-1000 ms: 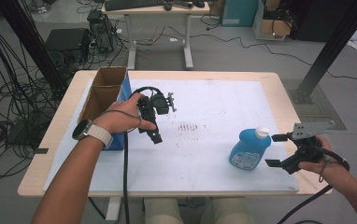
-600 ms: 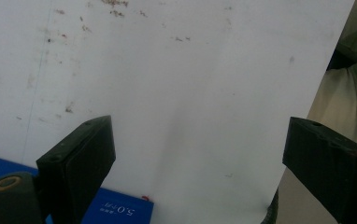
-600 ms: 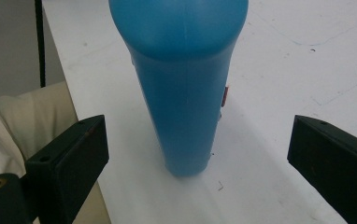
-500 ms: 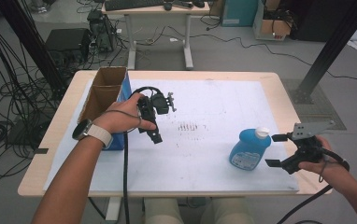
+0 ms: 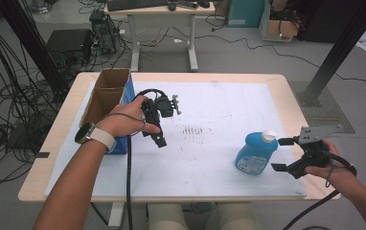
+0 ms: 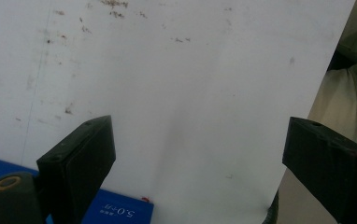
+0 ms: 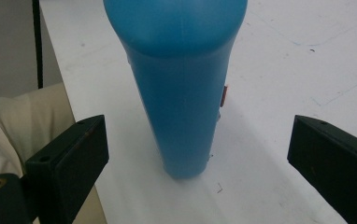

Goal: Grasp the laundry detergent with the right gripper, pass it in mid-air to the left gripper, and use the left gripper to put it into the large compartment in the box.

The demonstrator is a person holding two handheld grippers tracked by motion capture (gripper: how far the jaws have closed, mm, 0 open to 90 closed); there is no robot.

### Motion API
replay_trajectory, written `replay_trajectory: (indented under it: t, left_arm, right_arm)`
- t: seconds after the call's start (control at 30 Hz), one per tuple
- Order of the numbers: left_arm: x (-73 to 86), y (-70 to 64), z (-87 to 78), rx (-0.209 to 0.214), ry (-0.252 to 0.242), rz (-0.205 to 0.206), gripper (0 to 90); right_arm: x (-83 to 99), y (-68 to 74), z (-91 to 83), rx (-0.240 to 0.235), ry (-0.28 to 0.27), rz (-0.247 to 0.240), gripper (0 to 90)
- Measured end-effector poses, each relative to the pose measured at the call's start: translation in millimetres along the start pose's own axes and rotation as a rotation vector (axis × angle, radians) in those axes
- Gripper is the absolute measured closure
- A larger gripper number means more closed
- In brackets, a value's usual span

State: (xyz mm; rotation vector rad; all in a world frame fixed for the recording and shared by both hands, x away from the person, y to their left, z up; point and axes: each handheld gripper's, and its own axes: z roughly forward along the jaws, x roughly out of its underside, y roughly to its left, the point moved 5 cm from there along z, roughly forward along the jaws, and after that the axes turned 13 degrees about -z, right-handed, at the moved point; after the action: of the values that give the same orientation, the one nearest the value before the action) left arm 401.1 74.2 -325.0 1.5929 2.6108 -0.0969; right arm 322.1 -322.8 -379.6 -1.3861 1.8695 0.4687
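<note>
A blue bottle (image 5: 254, 152) with a white cap stands upright near the table's front right. My right gripper (image 5: 279, 154) is open just to its right, with the jaws pointing at it. In the right gripper view the blue bottle (image 7: 181, 84) stands ahead of the right gripper (image 7: 197, 140), centred on the gap between the wide-apart jaws and not touched. My left gripper (image 5: 155, 128) is held in a hand over the table's left middle, next to a box. In its own view the left gripper (image 6: 195, 140) is open over bare white table (image 6: 176, 70).
An open cardboard box (image 5: 105, 94) with a blue side stands at the table's left edge, and the blue box side (image 6: 116, 212) lies close to my left jaw. The person's trousers (image 6: 349, 88) are at the table's near edge. A desk (image 5: 162, 9) and cables stand beyond the table.
</note>
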Motion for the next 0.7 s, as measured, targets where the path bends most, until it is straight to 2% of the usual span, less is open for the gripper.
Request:
replay_trajectory:
  t: [0.47, 0.5, 0.53, 0.6, 0.7]
  left_arm:
    - [-0.1, 0.1, 0.8, 0.0, 0.0, -0.002, 9.9]
    - [-0.4, 0.1, 1.0, -0.001, -0.001, -0.001, 9.9]
    - [-0.8, 0.1, 1.2, 0.0, -0.001, 0.001, 9.9]
    - [-0.9, 0.0, 1.1, 0.0, 0.001, 0.003, 9.9]
    - [-1.0, 0.1, 1.3, -0.002, 0.001, 0.003, 9.9]
  right_arm:
    - [0.2, 1.0, 10.1, -0.005, -0.028, 0.014, 5.2]
    - [0.5, 0.0, 11.8, -0.003, -0.038, 0.003, 5.1]
    - [0.5, 1.2, 12.1, -0.003, -0.03, 0.021, 5.1]
    - [0.9, 1.4, 14.3, -0.004, -0.032, 0.029, 5.1]
    - [1.0, 0.2, 17.0, -0.003, -0.046, 0.018, 5.1]
